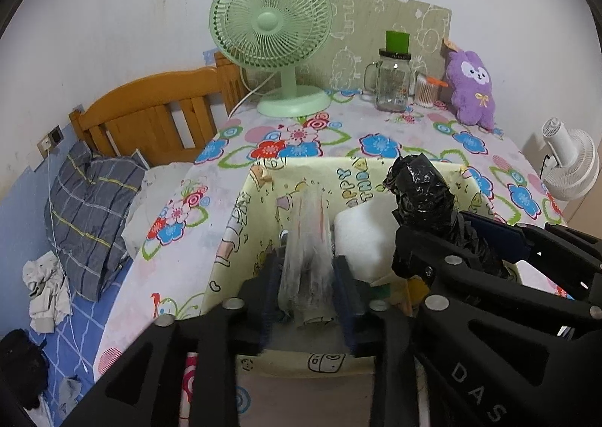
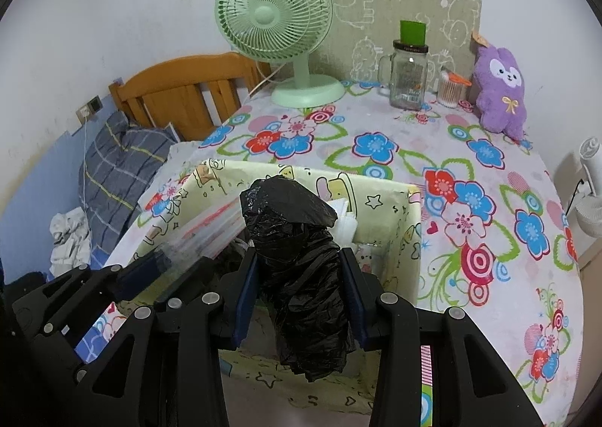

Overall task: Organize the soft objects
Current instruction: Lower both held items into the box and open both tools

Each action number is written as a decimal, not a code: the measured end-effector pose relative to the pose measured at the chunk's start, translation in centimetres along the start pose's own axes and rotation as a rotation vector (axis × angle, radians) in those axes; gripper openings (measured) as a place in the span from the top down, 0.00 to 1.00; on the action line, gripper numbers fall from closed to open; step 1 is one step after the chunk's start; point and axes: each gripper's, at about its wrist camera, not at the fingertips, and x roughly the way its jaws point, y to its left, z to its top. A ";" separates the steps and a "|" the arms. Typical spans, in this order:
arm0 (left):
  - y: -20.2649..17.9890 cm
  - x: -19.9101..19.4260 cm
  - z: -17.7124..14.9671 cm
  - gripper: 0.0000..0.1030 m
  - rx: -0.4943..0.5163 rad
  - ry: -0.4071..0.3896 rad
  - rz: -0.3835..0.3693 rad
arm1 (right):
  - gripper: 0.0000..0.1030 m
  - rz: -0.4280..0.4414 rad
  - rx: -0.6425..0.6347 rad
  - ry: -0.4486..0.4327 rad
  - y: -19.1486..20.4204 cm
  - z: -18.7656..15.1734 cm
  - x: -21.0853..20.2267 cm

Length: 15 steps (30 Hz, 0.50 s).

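My left gripper (image 1: 306, 272) is shut on a clear plastic bag bundle (image 1: 306, 238), held upright over a pale yellow cartoon-print storage box (image 1: 233, 235). My right gripper (image 2: 299, 269) is shut on a crumpled black plastic bag (image 2: 297, 253), held over the same box (image 2: 399, 235). The black bag (image 1: 421, 193) and right gripper also show at the right of the left wrist view. The clear bag (image 2: 210, 227) and left gripper show at the left of the right wrist view. A white soft block (image 1: 365, 235) lies inside the box.
The box stands on a table with a flowered cloth (image 2: 470, 171). At the back stand a green fan (image 1: 271, 35), a glass jar (image 1: 393, 80), a cotton swab tub (image 1: 427, 90) and a purple plush toy (image 1: 472, 92). A bed with pillow (image 1: 90, 208) lies left. A white fan (image 1: 572, 163) stands right.
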 end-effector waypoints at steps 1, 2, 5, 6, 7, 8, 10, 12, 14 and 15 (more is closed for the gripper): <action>0.0 0.1 0.0 0.56 -0.003 0.010 -0.007 | 0.56 0.005 -0.001 0.004 0.1 0.0 0.1; 0.2 0.2 -0.1 0.48 -0.009 0.028 -0.024 | 0.56 0.012 -0.003 0.008 0.1 0.0 0.3; 0.2 0.2 -0.1 0.38 -0.015 0.046 -0.051 | 0.55 0.044 -0.004 0.002 0.3 -0.2 0.5; 0.1 0.1 -0.2 0.38 -0.008 0.046 -0.048 | 0.55 0.054 -0.007 0.003 0.3 -0.3 0.5; 0.0 0.1 -0.2 0.37 -0.002 0.048 -0.048 | 0.54 0.057 -0.011 0.002 0.2 -0.3 0.5; -0.1 0.1 -0.3 0.36 0.005 0.050 -0.050 | 0.54 0.059 -0.015 0.002 0.2 -0.3 0.5; -0.2 0.1 -0.5 0.34 0.017 0.055 -0.053 | 0.51 0.062 -0.026 0.005 0.3 -0.5 0.5; -0.3 0.0 -0.6 0.33 0.025 0.057 -0.056 | 0.41 0.064 -0.038 0.008 0.4 -0.6 0.4; -0.4 -0.2 -0.7 0.32 0.029 0.054 -0.058 | 0.33 0.065 -0.042 0.006 0.4 -0.7 0.2; -0.4 -0.3 -0.7 0.32 0.031 0.052 -0.059 | 0.31 0.068 -0.045 0.004 0.3 -0.8 0.1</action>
